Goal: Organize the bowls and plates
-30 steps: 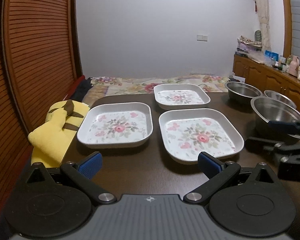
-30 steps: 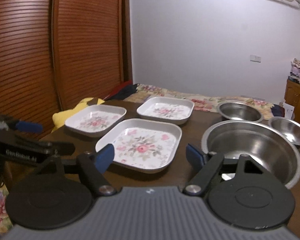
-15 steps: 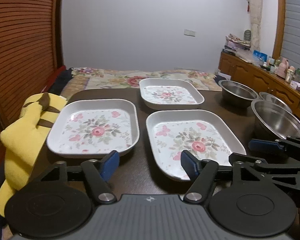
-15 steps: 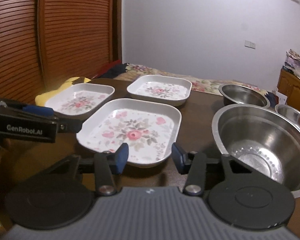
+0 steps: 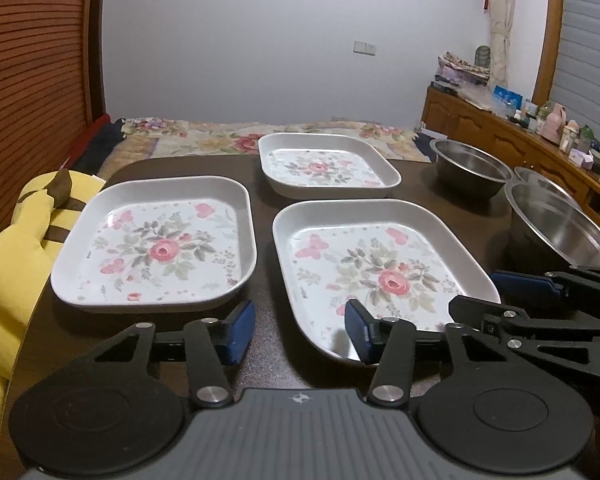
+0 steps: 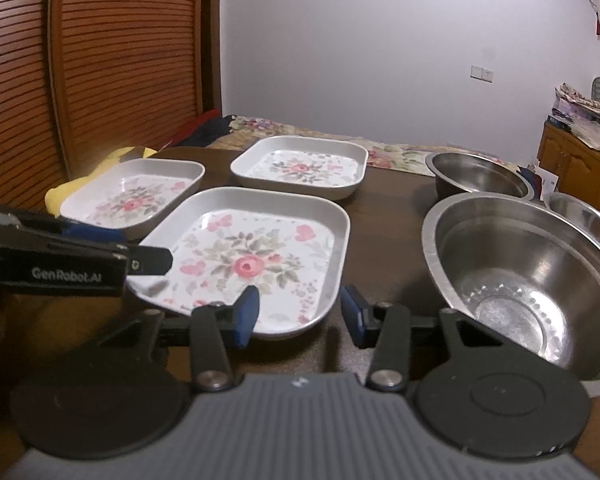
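Three white square floral plates lie on the dark table: the near right plate (image 5: 380, 272) (image 6: 252, 256), the left plate (image 5: 160, 244) (image 6: 136, 200) and the far plate (image 5: 324, 166) (image 6: 300, 168). Three steel bowls stand at the right: a large one (image 6: 520, 276) (image 5: 560, 228), a medium one (image 6: 480, 178) (image 5: 468, 166) and a small one (image 6: 584, 216). My left gripper (image 5: 300, 330) is open and empty, between the two near plates at their front edges. My right gripper (image 6: 298, 314) is open and empty at the near right plate's front right corner.
A yellow plush toy (image 5: 16, 240) lies at the table's left edge. A slatted wooden door (image 6: 80, 80) stands on the left. A bed with a floral cover (image 5: 228, 136) lies behind the table. A wooden cabinet (image 5: 512, 136) with clutter runs along the right.
Both grippers have moved forward and down toward the near plates, and both pairs of fingers have narrowed but stay open. Plates and bowls have not moved.
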